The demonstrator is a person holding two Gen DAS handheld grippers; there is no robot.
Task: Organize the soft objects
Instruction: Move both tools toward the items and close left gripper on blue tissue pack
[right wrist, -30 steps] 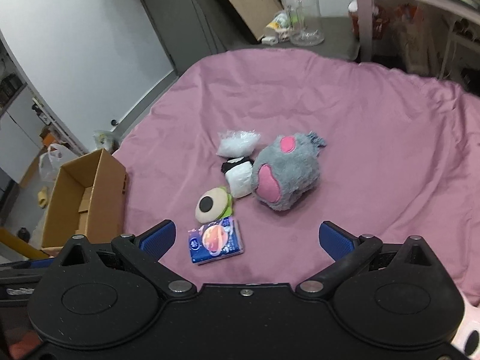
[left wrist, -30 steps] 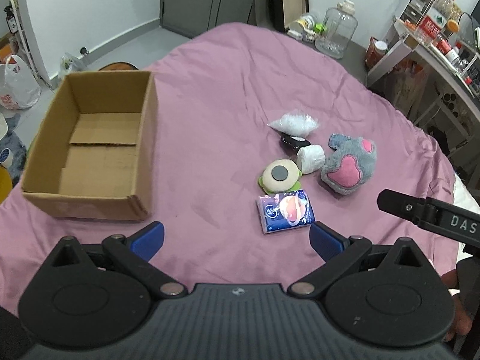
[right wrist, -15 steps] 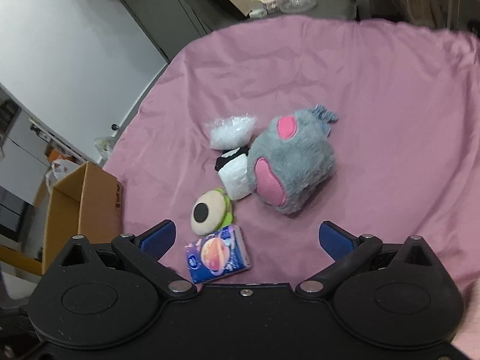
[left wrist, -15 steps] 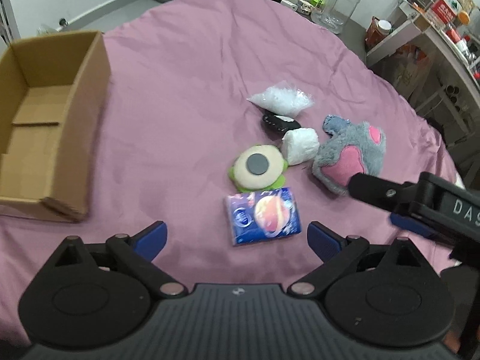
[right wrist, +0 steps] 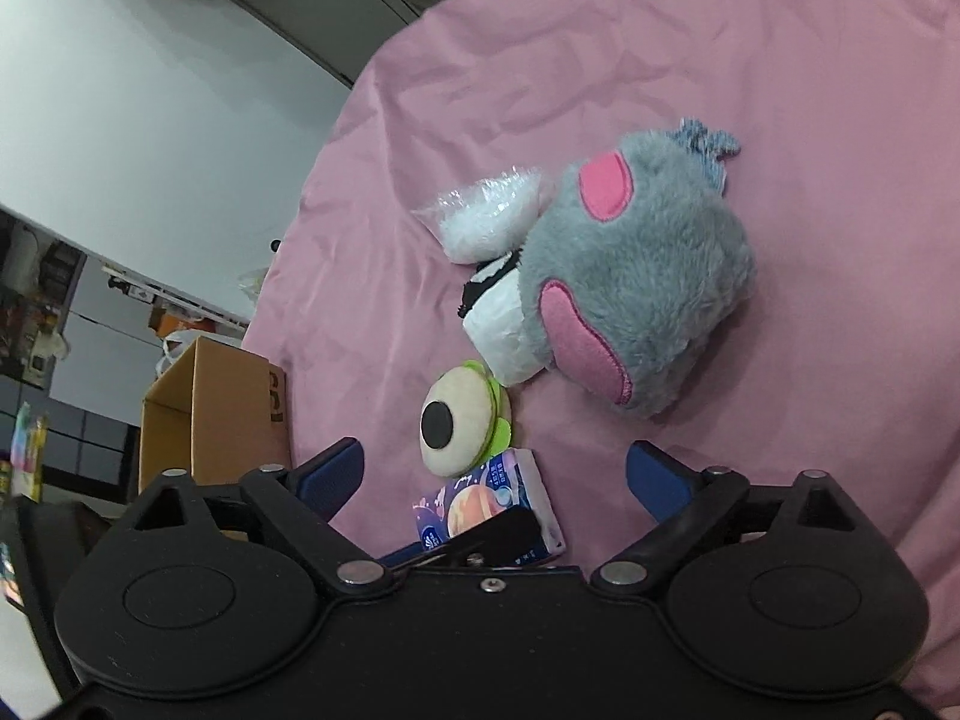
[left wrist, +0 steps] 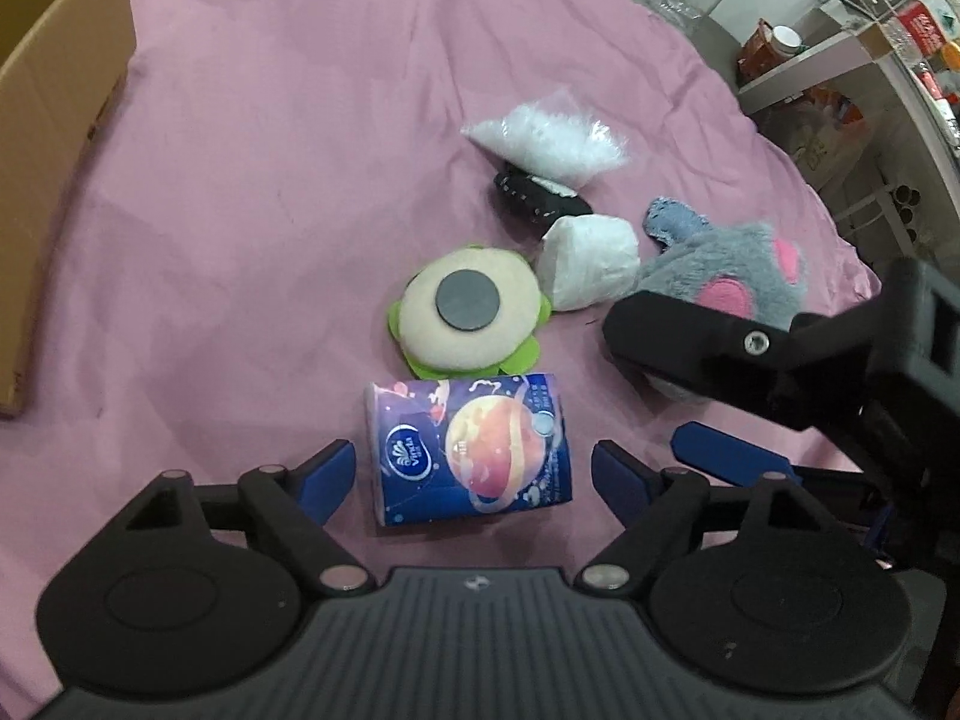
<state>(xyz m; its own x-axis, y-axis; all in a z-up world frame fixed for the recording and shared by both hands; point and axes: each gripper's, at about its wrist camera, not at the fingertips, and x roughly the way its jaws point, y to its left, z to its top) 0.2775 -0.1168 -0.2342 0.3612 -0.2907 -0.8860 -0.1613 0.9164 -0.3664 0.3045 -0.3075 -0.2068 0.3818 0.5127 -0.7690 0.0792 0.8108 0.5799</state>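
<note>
On the pink bedspread [left wrist: 270, 150] lies a blue tissue pack [left wrist: 474, 450], set between the fingers of my left gripper [left wrist: 474, 474]. Those jaws are closing, with a small gap still showing at each pad. Just beyond the pack sit a round eye plush [left wrist: 468, 312], a white roll [left wrist: 591, 261], a black item [left wrist: 528, 198] and a clear bag of white fluff [left wrist: 546, 135]. A grey plush with pink patches [right wrist: 636, 276] lies ahead of my right gripper [right wrist: 495, 471]. Its jaws are closing too, wide apart and touching nothing, above the eye plush [right wrist: 462, 420].
An open cardboard box [left wrist: 54, 120] stands at the left edge of the bed, also seen low left in the right wrist view [right wrist: 210, 414]. Shelves and jars crowd the room beyond the bed's far right side. The right gripper's fingers [left wrist: 690, 336] reach in over the grey plush.
Both grippers have come down toward the pile. The tissue pack now sits between the left fingers, and both pairs of jaws have narrowed. The right gripper has moved in over the grey plush.
</note>
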